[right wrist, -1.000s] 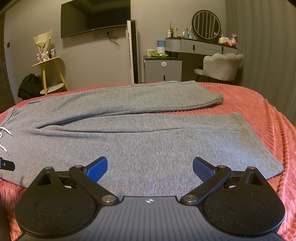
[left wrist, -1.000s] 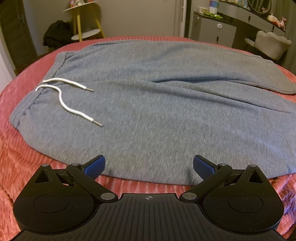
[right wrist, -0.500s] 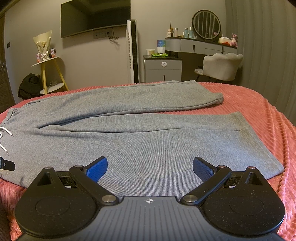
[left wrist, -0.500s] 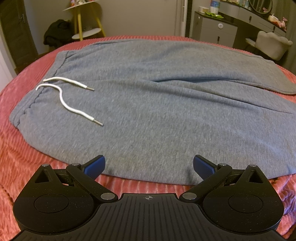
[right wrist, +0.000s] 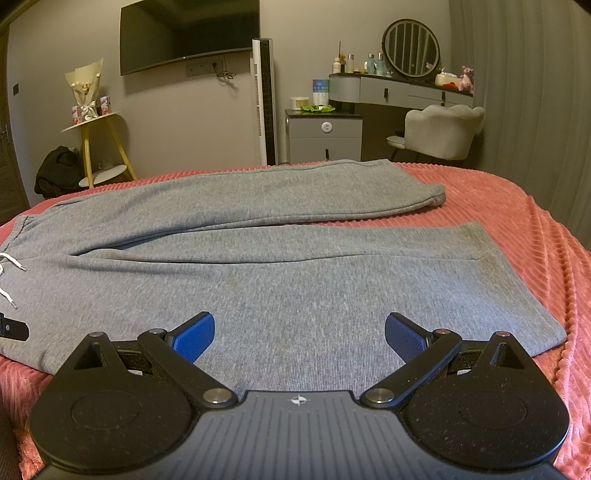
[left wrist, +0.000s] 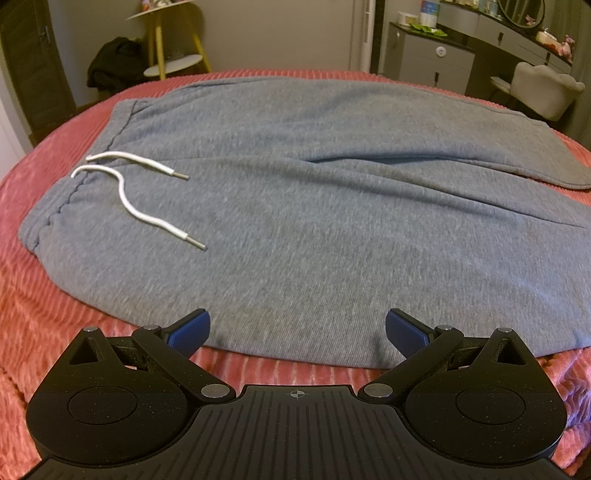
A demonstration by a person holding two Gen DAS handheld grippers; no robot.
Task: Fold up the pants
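Jaws gape wide on both the left gripper (left wrist: 297, 332) and right gripper (right wrist: 299, 332), each empty and poised at the near edge of the grey pants (left wrist: 314, 221), spread flat on the pink bed (left wrist: 55, 314), probably for an edge grab. Only the left view shows the drawstring (left wrist: 140, 206) fully; the right shows both leg cuffs.

We are seeing a television (right wrist: 190, 33) hanging upper left, a round mirror (right wrist: 411, 48) standing upper right, a chair (right wrist: 441, 131) sitting below it.
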